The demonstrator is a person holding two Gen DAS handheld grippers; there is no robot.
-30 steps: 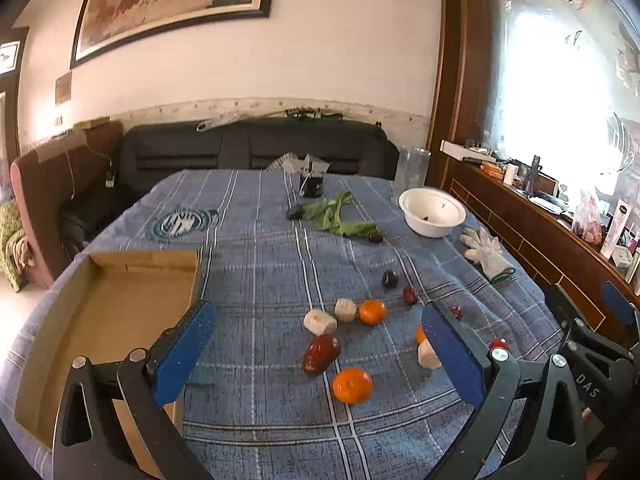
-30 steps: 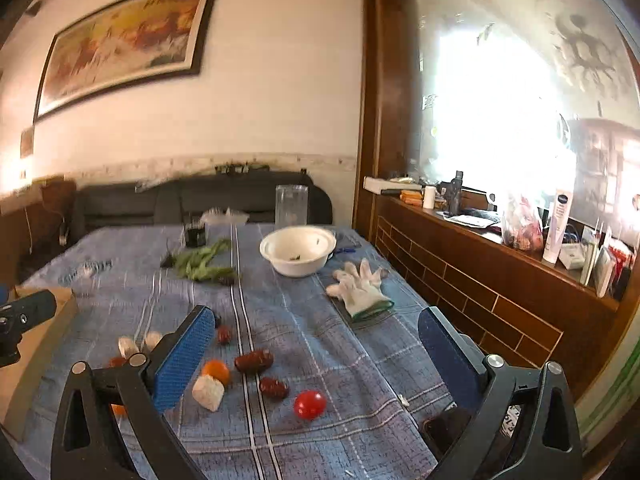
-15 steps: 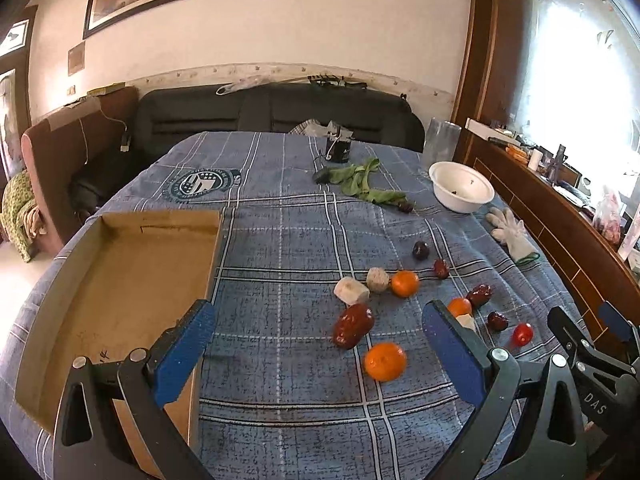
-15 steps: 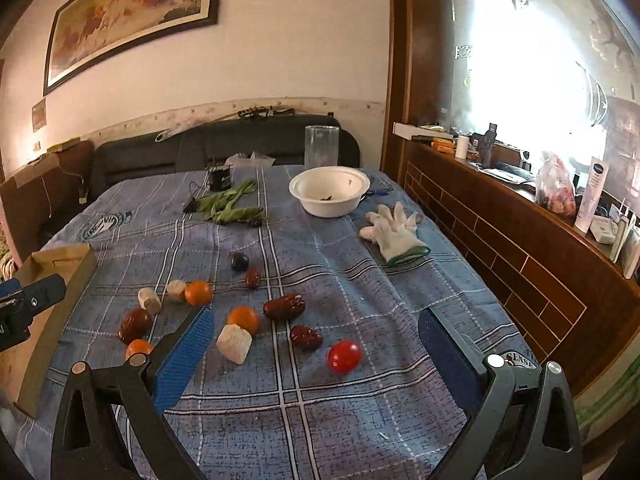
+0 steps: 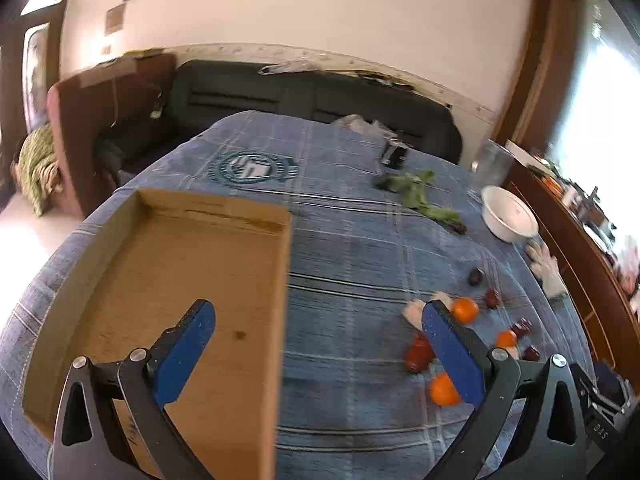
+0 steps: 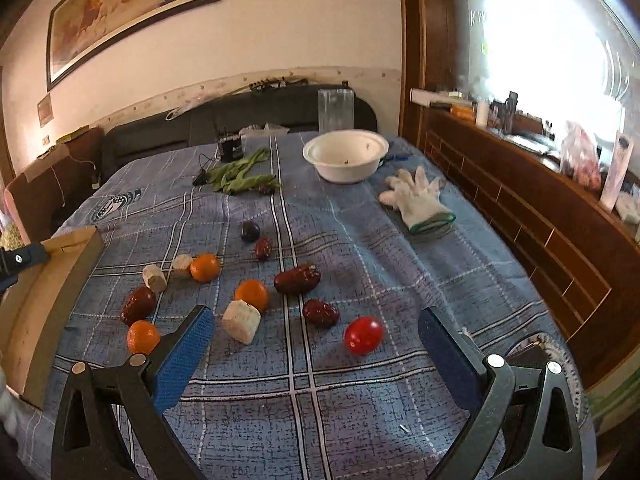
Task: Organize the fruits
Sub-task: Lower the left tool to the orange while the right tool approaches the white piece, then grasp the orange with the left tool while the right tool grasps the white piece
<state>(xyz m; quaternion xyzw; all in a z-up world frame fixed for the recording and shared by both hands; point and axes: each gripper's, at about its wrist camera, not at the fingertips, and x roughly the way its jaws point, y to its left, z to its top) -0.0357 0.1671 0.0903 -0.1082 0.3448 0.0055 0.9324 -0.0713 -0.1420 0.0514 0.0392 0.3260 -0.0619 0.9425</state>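
Observation:
Loose fruit lies on the blue checked tablecloth (image 6: pixel 360 408): a red tomato (image 6: pixel 363 335), dark red dates (image 6: pixel 297 278), three small oranges such as the middle one (image 6: pixel 251 294), pale chunks (image 6: pixel 241 321) and a dark plum (image 6: pixel 250 231). My right gripper (image 6: pixel 314 354) is open, hovering low just before the tomato and dates, nothing between its blue pads. My left gripper (image 5: pixel 318 346) is open too, straddling the right wall of the shallow cardboard box (image 5: pixel 168 280); the fruit (image 5: pixel 464 310) lies to its right.
A white bowl (image 6: pixel 345 155) and a clear glass (image 6: pixel 335 109) stand at the far right of the table, with a white glove (image 6: pixel 416 196), green leaves (image 6: pixel 240 174) and a small black device (image 6: pixel 230 150). A dark sofa runs behind; a wooden ledge lines the right.
The left gripper has swung left, from over the fruit to over the cardboard box. The right gripper has moved in lower and closer to the fruit. Both stay open.

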